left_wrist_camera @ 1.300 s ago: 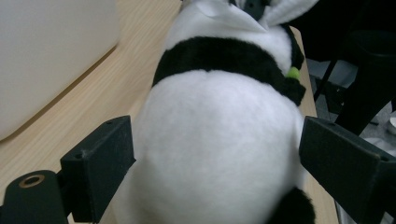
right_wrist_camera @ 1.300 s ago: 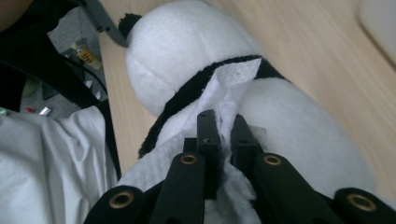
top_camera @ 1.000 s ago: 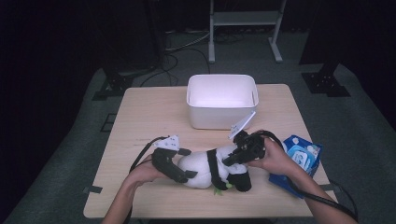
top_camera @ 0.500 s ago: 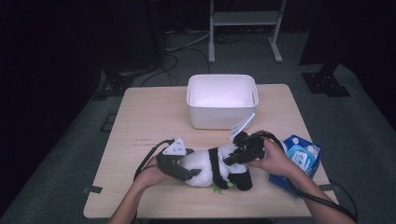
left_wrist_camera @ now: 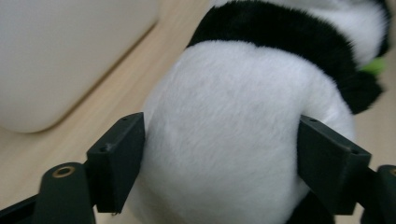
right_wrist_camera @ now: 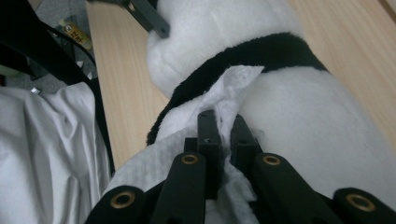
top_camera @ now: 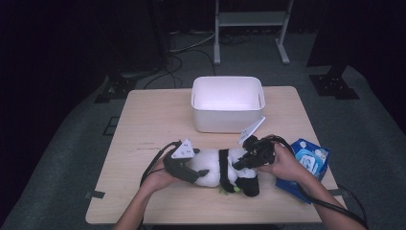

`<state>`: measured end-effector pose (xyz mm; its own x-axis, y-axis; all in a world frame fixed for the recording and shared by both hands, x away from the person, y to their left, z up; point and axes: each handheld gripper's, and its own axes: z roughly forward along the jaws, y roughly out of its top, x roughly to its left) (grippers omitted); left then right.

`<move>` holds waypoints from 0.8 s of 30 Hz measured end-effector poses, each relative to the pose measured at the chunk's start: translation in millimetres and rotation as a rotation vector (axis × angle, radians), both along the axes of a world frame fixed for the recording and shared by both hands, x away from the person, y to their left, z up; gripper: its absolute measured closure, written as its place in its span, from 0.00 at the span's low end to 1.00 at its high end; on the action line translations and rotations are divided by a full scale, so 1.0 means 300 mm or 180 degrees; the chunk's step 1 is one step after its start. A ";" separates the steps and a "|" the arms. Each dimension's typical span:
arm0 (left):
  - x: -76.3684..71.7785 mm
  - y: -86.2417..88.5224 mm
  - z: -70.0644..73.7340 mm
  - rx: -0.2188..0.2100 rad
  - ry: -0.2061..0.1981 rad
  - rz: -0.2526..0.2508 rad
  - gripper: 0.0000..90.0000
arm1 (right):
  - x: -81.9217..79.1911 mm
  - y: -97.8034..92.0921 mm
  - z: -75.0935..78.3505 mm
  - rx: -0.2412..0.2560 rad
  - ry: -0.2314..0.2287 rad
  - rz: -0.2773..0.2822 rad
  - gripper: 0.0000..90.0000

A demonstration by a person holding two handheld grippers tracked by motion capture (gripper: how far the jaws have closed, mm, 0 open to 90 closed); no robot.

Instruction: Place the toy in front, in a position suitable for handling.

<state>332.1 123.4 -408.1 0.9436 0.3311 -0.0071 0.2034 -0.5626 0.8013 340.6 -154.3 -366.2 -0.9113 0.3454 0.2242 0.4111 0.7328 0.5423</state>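
Plush panda (top_camera: 215, 167) lies lower centre of the worktop (top_camera: 143, 124), in front of the white bin (top_camera: 227, 103). Since approx 1 s ago the left claw (left_wrist_camera: 219, 154) has slid in from the lower left and now straddles the white body, pads touching fur w/ a firm hold. Right claw (right_wrist_camera: 224, 135) stays clenched on a white wipe (right_wrist_camera: 233, 88) pressed to the fur. So the toy's braced; wiping can go on, probably.

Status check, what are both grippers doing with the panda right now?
Left gripper clamped around plush panda, steadying it. Right gripper shut on white wipe, pressed against panda's fur. Nothing in the way; white bin stands behind, apart.
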 end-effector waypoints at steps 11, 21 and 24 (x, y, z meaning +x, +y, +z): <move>-0.001 -0.009 0.004 -0.0206 0.0419 -0.0211 0.09 | -0.085 -0.041 -0.025 0.0028 0.0071 0.0144 0.95; -0.015 -0.003 -0.006 -0.0016 0.0426 -0.0270 0.12 | -0.092 0.007 0.075 0.0249 -0.0146 0.0235 0.95; -0.022 -0.005 -0.001 -0.0005 0.0399 -0.0311 0.12 | -0.069 0.032 0.085 0.0239 -0.0192 0.0204 0.95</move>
